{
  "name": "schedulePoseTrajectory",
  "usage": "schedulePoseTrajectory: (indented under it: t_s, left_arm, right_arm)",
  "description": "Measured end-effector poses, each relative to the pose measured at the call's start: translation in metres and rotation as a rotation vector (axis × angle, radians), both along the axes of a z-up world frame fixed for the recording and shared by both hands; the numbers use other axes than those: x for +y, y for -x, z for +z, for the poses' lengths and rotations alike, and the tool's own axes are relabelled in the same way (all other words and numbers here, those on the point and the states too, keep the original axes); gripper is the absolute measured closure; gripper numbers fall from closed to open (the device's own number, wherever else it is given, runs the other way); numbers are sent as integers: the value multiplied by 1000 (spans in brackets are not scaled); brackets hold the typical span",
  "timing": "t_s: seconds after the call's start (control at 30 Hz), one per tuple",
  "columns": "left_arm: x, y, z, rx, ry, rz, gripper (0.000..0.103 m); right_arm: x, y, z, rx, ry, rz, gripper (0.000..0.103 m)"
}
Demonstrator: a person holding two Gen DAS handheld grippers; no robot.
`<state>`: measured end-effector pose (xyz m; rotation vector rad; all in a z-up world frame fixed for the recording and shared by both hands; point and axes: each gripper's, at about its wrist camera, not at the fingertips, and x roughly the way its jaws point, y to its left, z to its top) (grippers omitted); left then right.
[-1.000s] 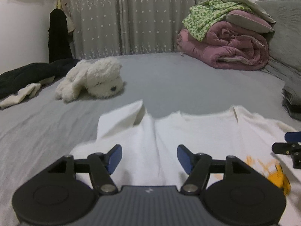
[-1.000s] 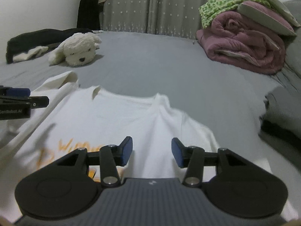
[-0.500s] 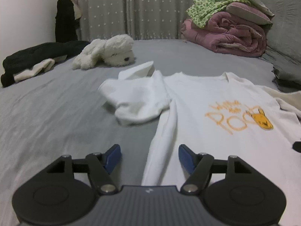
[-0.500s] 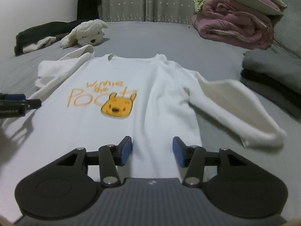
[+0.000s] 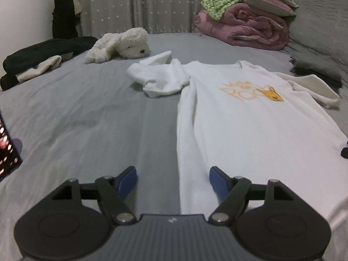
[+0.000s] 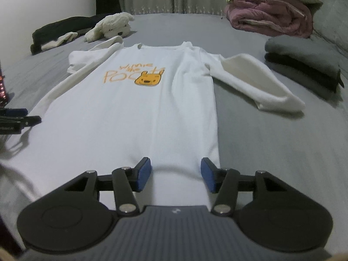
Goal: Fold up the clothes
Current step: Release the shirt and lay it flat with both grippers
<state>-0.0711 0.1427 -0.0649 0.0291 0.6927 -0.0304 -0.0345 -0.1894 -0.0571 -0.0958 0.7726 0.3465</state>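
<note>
Both grippers have drawn back from the collar end of the shirt (image 6: pixel 134 113) to its hem near the bed's (image 5: pixel 87 113) near edge, so the whole garment now shows, print up, spread flat along the bed. The left gripper (image 5: pixel 173 179) straddles the shirt's left side edge; the right gripper (image 6: pixel 175 171) hangs over the hem by the right side edge. The jaws of both have just been opening and stand apart — cloth lies below them, nothing is pinched. Spreading looks done; folding can start. The left sleeve (image 5: pixel 158 80) lies bunched, its cuff hidden — the right sleeve (image 6: pixel 256 84) lies out straight. The hem itself is hidden behind the gripper bodies.
</note>
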Motion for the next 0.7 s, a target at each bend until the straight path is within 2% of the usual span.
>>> schedulePoseTrajectory:
  t_s: [0.1,0.27,0.37,0.43,0.57,0.7]
  left_arm:
    - [6,16,1,15,26,-13,27]
    - [8,46,1,15,19,-55,27]
    - [3,63,-1,3,-51,-120,27]
    - [6,67,2,10,-55,-139,27]
    - [20,69,11,2,-18,-91,28]
    - [20,68,24,-74,4,-52,36]
  right_arm:
    - [-3,17,-2,-1,15,17,44]
    - [-6,47,-5,-27,35,44,43]
    - [-4,65,-7,-62,87,72,43]
    - [-4,74,-8,-86,118,84,43]
    - [-10,79,-5,-90,120,62,39]
    - [-9,78,1,-127,109,31,39]
